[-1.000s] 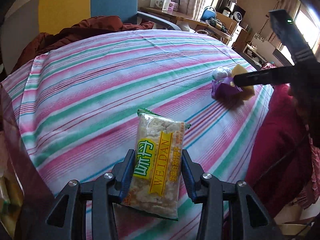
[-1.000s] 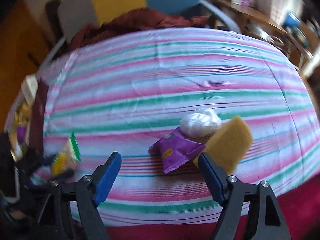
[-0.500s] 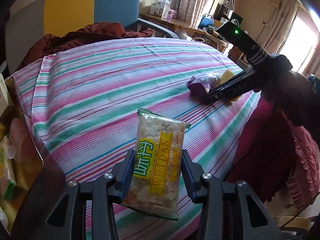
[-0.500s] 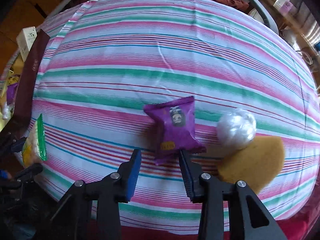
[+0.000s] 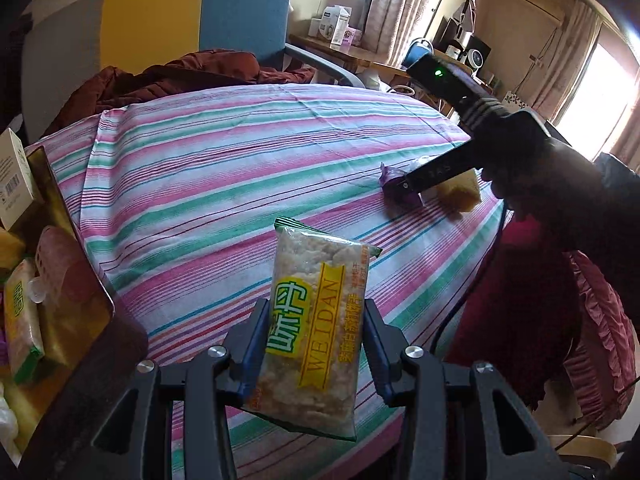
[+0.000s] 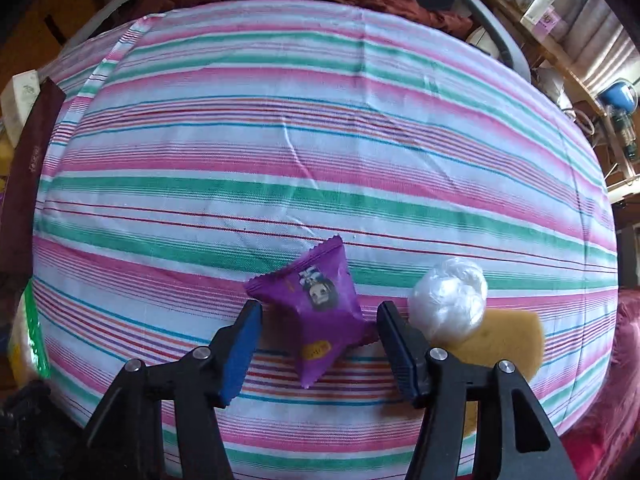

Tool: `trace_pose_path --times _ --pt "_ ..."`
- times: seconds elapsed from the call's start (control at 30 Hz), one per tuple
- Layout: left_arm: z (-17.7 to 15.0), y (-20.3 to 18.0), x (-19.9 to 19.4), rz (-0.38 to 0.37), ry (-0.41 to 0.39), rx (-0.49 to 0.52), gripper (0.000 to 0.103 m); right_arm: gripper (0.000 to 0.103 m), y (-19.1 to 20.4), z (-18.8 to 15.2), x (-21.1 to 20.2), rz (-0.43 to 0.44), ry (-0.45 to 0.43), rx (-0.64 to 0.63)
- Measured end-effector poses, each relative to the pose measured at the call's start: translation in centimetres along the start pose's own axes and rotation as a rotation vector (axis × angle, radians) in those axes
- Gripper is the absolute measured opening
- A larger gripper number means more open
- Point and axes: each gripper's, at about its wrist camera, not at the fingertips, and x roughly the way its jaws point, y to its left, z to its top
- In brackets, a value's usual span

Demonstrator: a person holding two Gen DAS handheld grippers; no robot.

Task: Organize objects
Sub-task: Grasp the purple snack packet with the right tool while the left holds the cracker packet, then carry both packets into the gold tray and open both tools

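My left gripper (image 5: 316, 320) is shut on a yellow-green WEIDAN snack pack (image 5: 316, 328) and holds it up above the striped cloth (image 5: 208, 184). My right gripper (image 6: 318, 320) is open, its jaws on either side of a purple snack packet (image 6: 316, 300) that lies on the cloth. A white plastic ball (image 6: 450, 300) and a yellow sponge (image 6: 504, 340) lie just right of the packet. In the left wrist view the right gripper (image 5: 404, 186) is seen at the purple packet (image 5: 394, 184), beside the sponge (image 5: 460, 192).
A brown-edged box (image 5: 56, 280) at the left holds more snack packs and a carton (image 5: 12, 176). A dark red jacket (image 5: 176, 76) lies on a chair behind the table. A red cover (image 5: 560, 320) hangs at the right.
My right gripper has lowered onto the purple packet, its jaws now wider, one on each side of it. My left gripper has pulled back toward the box with the WEIDAN pack.
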Motion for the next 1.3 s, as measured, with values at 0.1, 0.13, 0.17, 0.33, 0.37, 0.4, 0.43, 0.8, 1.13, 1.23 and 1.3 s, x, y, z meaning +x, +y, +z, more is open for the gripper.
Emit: trace_pose_path --times 0.1,0.13,0.17,0.33,0.37,0.4,0.43,0.8,1.13,1.23,1.3 --pt "0.0 0.1 -0.1 -0.009 0.0 -0.006 0.045 0.058 -0.5 0.0 1.0 0.004 0.052 0.002" --pt "0.0 0.1 -0.2 -0.01 0.0 -0.009 0.045 0.056 -0.8 0.0 1.3 0.016 0.063 0.011" --pt "0.0 0.1 -0.2 -0.011 0.0 -0.01 0.045 0.056 -1.1 0.0 1.4 0.032 0.067 0.024" --pt "-0.1 0.2 -0.7 -0.016 -0.011 -0.016 0.045 0.054 -3.5 0.3 1.3 0.083 0.064 0.086" --pt "-0.1 0.2 -0.8 -0.015 -0.015 -0.018 0.045 0.053 -3.4 0.6 1.2 0.075 0.061 0.086" --pt "-0.2 0.2 -0.9 -0.014 -0.018 -0.02 0.045 0.046 -3.4 1.0 1.2 0.074 0.055 0.082" --pt "-0.2 0.4 -1.1 -0.013 -0.022 -0.023 0.045 0.041 -3.0 1.2 1.1 0.075 0.046 0.074" --pt "0.2 2.3 -5.7 0.063 -0.118 -0.089 0.045 0.038 3.5 1.6 -1.3 0.066 -0.092 0.014" --pt "-0.8 6.4 -10.4 0.155 -0.21 -0.207 0.045 0.038 9.0 0.0 -6.4 0.23 -0.273 0.017" --pt "-1.4 8.2 -11.7 0.194 -0.23 -0.256 0.045 0.038 12.2 -0.5 -7.8 0.288 -0.313 -0.011" --pt "-2.1 9.2 -12.7 0.228 -0.248 -0.286 0.045 0.038 15.4 0.5 -7.7 0.327 -0.338 -0.034"
